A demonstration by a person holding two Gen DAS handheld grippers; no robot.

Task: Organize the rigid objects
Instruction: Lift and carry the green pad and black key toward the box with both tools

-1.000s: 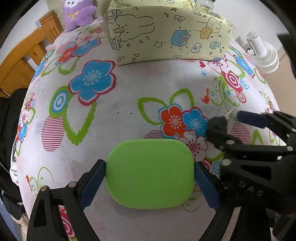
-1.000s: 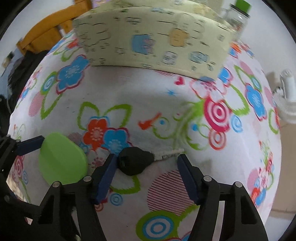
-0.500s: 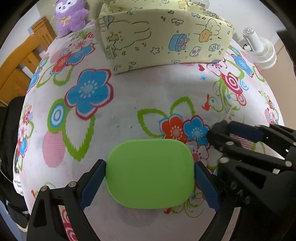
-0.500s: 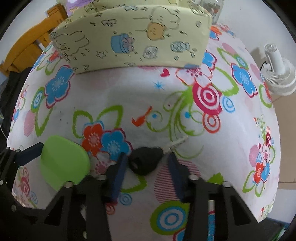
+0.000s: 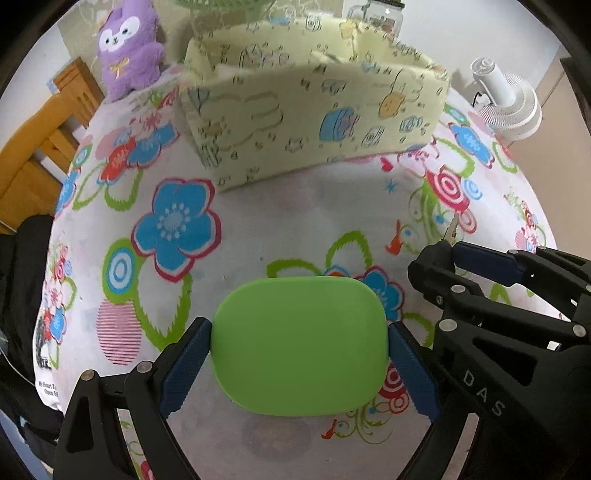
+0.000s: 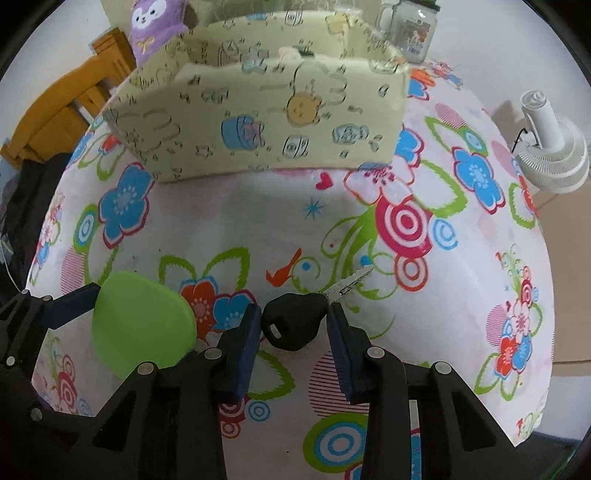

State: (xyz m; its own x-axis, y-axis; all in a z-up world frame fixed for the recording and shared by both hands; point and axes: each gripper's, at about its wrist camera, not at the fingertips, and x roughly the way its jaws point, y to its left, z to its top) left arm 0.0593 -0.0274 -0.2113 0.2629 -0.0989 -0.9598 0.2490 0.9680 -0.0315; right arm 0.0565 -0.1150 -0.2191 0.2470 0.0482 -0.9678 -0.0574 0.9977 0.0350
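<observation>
Green lid sits pinched in my left gripper, and my right gripper pinches the black key, both just above the cloth. Next I think I carry them to the yellow box.

The right tool, open around the key a second ago, now pinches its black head. Both tools sit higher above the desk, and the box looks nearer.

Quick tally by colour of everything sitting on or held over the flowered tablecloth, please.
Green: 1, flat rounded piece in the left claw
Black: 1, key in the right claw
Yellow: 1, printed fabric box
Purple: 1, plush toy
Clear: 1, glass jar
Total: 5
</observation>
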